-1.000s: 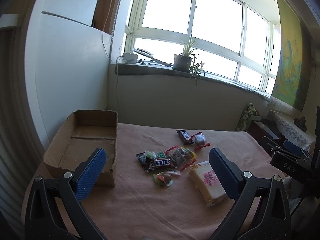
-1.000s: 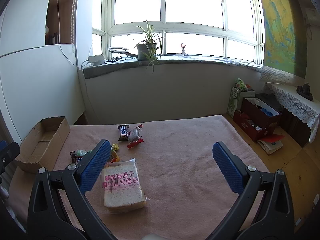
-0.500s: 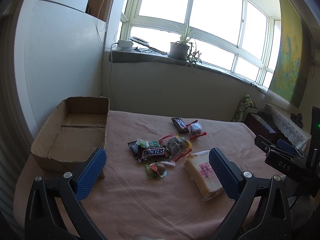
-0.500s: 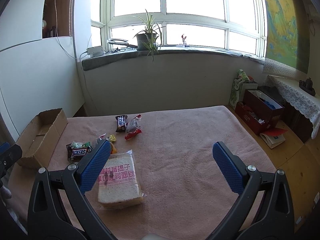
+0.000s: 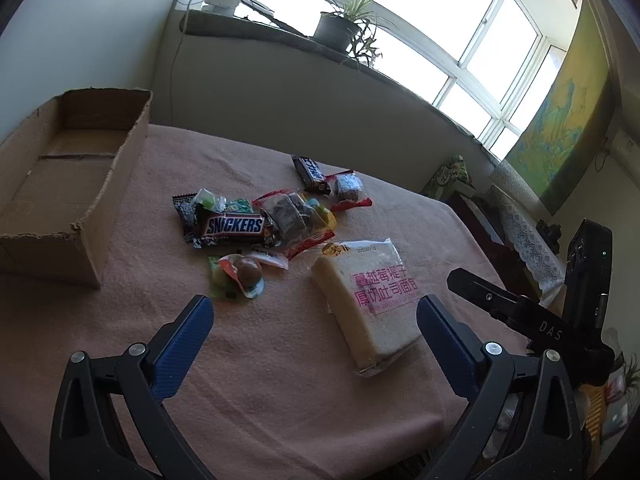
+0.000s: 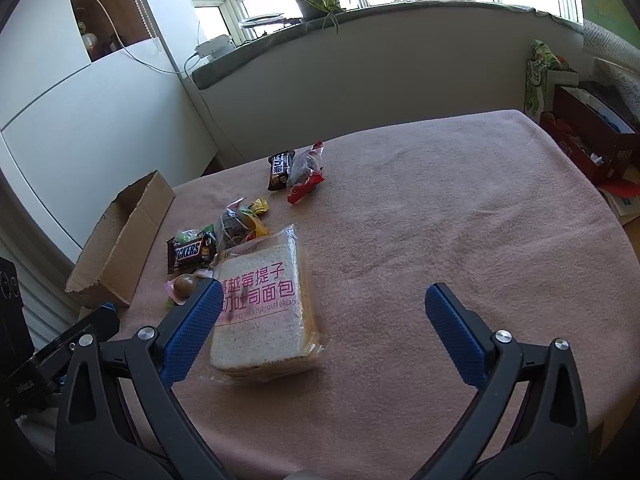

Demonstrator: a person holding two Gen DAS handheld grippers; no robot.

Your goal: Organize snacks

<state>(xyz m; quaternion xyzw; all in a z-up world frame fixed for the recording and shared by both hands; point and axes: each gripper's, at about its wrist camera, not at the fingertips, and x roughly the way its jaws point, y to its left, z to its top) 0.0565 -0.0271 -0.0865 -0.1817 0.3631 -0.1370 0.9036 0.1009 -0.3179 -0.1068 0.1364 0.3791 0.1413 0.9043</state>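
- The approach step is judged to be in hand: nothing is gripped, and the cardboard box [image 5: 68,184] at ten o'clock holds no snacks.
- The left gripper [image 5: 316,334] and right gripper [image 6: 324,312] are both held wide apart above the pink cloth [image 6: 440,208].
- The bread bag [image 6: 264,300] is seen at eleven o'clock of the right gripper, its left finger just beside it.
- The Snickers bar [image 5: 234,226] lies among small sweets at twelve o'clock.
- Next, one snack should probably be straddled, squeezed gently, and carried to the box.

Matt, fuzzy pink cloth [image 5: 280,380] covers the table; rough brown cardboard box [image 5: 116,184], torn edges, upper left. Glossy plastic wrap on the Snickers bar [image 5: 234,226] and clear crinkly film round the bread [image 6: 264,300]. Textured blue gripper pads [image 6: 454,330].
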